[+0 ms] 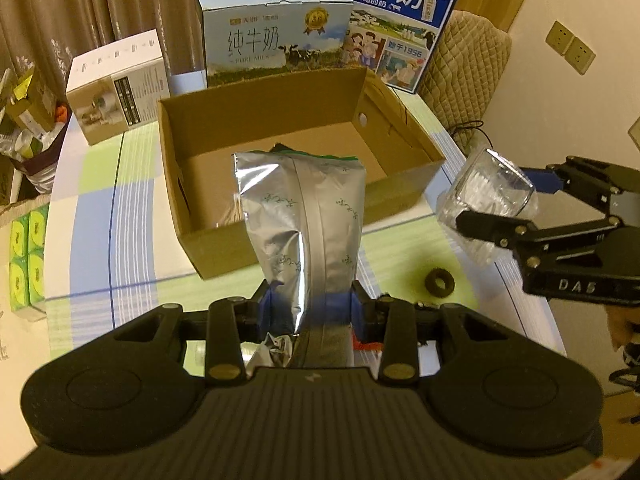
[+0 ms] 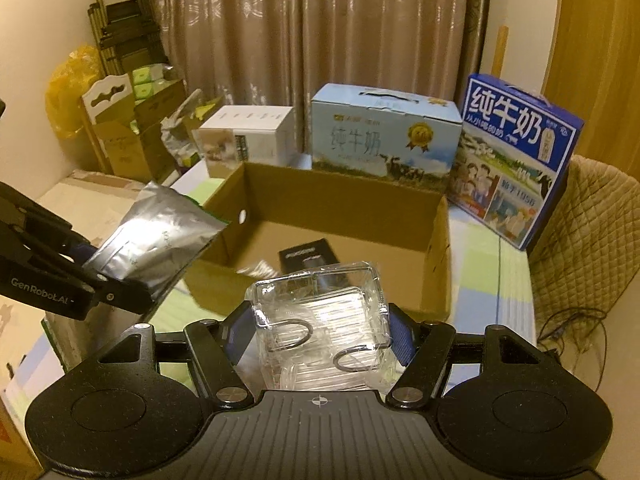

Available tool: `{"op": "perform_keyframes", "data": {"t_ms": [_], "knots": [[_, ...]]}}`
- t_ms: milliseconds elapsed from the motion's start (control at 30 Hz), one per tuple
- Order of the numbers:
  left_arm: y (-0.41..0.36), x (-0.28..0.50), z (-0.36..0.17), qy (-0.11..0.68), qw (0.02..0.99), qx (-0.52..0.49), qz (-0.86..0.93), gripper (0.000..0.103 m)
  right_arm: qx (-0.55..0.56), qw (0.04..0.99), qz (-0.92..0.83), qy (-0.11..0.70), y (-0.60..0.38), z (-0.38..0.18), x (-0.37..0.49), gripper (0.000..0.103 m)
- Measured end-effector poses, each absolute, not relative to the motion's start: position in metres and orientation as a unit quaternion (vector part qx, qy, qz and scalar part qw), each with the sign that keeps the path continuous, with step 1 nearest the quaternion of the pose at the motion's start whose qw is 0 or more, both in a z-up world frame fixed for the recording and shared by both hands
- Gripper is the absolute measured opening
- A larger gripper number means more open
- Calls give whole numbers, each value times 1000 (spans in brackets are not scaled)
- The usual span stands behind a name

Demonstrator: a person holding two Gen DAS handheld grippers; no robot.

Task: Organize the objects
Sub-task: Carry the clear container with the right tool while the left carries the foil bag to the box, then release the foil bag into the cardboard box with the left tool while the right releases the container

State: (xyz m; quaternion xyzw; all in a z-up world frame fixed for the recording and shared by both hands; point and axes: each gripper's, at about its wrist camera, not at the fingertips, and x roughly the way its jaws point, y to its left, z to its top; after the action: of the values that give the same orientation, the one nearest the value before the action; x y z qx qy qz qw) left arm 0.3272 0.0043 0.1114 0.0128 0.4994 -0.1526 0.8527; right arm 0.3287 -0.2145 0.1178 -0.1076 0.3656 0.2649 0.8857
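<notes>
The left gripper [image 1: 310, 306] grips a silver foil pouch [image 1: 302, 216]; the right gripper [image 2: 322, 334] grips a clear plastic packet [image 2: 320, 320]. Both hang before the near wall of the open brown cardboard box [image 1: 200, 240]. Lift each over that wall, then lower gently. A small dark ring [image 1: 440, 281] lies near the table's right edge; milk cartons [image 1: 276, 36] stand behind.

The left gripper [image 1: 311, 308] clamps the lower end of a silver foil pouch [image 1: 304, 224], which stands upright before an open cardboard box [image 1: 280, 248] on the counter [image 1: 136, 264]. At right, the right gripper [image 1: 500, 204] grips a clear plastic pack [image 1: 486, 196]. A small dark ring [image 1: 440, 281] lies on the counter between them.
</notes>
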Motion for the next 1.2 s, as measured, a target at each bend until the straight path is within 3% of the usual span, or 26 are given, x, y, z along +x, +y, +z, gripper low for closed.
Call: {"op": "perform_keyframes", "data": {"t_ms": [633, 1200], "knots": [[24, 441, 119, 474, 873, -7, -113, 33, -88, 899, 215, 372, -213, 105, 443, 65], [36, 480, 95, 467, 880, -24, -78, 33, -88, 896, 206, 383, -213, 85, 469, 65]]}}
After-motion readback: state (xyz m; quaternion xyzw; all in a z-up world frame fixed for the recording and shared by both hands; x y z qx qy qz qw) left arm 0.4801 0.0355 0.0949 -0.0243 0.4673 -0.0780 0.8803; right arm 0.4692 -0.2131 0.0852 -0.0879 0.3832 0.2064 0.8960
